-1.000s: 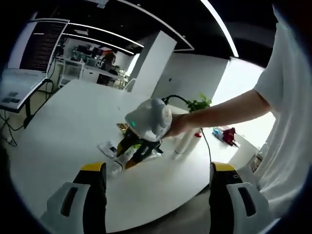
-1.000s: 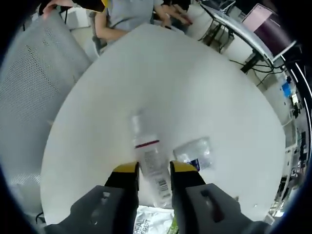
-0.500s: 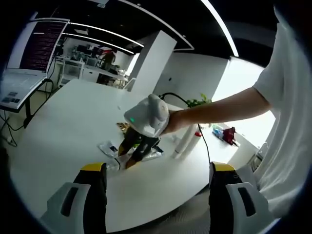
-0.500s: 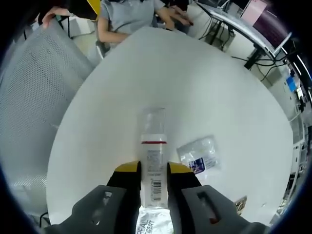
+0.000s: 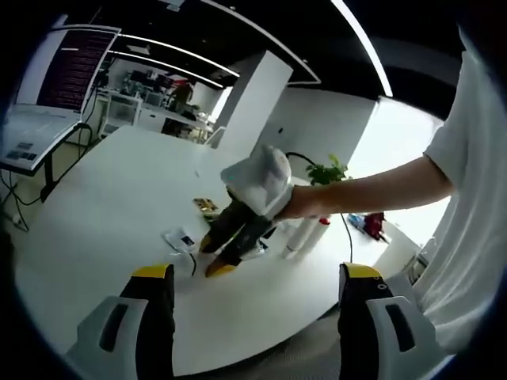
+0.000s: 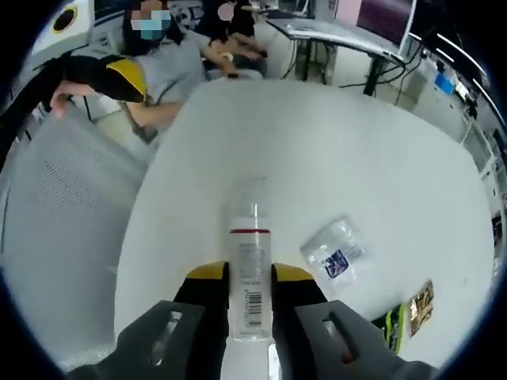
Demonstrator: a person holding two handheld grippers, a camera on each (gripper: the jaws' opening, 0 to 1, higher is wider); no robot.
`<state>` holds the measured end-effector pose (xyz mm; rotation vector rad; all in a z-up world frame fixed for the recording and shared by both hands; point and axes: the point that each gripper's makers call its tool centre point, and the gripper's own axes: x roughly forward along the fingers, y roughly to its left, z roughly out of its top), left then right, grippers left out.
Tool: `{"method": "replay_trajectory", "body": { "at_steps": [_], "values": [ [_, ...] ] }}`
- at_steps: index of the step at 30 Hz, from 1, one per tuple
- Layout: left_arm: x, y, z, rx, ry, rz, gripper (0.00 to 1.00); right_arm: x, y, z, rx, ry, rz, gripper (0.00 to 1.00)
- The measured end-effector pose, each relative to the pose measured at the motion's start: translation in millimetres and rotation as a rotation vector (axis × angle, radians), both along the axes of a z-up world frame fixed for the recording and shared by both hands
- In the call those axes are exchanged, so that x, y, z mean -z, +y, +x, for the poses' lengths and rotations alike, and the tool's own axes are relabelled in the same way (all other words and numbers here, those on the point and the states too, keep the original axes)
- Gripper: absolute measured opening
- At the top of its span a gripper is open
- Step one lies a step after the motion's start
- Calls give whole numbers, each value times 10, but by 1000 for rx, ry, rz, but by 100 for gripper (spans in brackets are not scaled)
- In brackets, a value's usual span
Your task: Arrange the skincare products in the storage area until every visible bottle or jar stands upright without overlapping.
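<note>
Closely: right tool [image 6: 249,275] grips bottle [image 6: 251,277].

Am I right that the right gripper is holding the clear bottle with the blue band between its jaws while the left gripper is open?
Not quite: the band is red, not blue. The right gripper view shows the right gripper shut on the clear bottle, which carries a red band under its cap. The rest holds: in the left gripper view, the left gripper has its jaws wide apart with nothing between them.
</note>
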<state>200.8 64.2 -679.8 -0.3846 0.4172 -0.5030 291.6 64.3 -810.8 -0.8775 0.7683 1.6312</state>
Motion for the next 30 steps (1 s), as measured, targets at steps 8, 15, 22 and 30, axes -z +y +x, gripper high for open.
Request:
{"method": "replay_trajectory", "body": {
  "at_steps": [8, 15, 22, 30],
  "values": [
    [13, -52, -21, 32, 1, 25, 77, -381, -75, -110, 123, 63, 142, 19],
    [-27, -92, -41, 59, -28, 34, 78, -647, -141, -239, 211, 106, 258, 19],
    [-25, -155, -70, 105, -42, 64, 78, -845, -234, -350, 290, 153, 352, 19],
    [-57, -216, -105, 146, -63, 73, 75, -1113, -368, -469, 402, 209, 495, 19]
  ]
}}
